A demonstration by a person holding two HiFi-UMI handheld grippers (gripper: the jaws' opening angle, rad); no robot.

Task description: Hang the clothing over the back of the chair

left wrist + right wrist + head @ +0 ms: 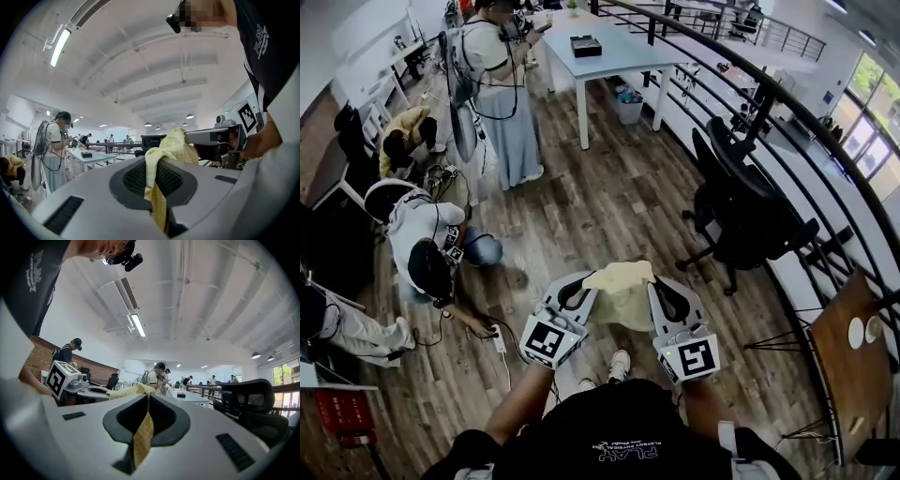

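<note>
- the left tongs are clamped shut on the yellow clothing, a fold of the fabric pinched between the jaws and running up out of them
- the right tongs are likewise shut on another edge of the same cloth; a narrow strip of it is caught between the jaws
- both tongs point level and sit side by side, with the clothing bunched and draped between them in the air, above the wooden floor
- the black chair stands ahead and to the right of the tongs, well apart from the clothing, beside the curved railing
- nothing hangs on the chair back; the cloth touches only the two tongs
- further off a white desk carries a black box
- a standing person is beside that desk, and a crouching person is low on the floor at the left
</note>
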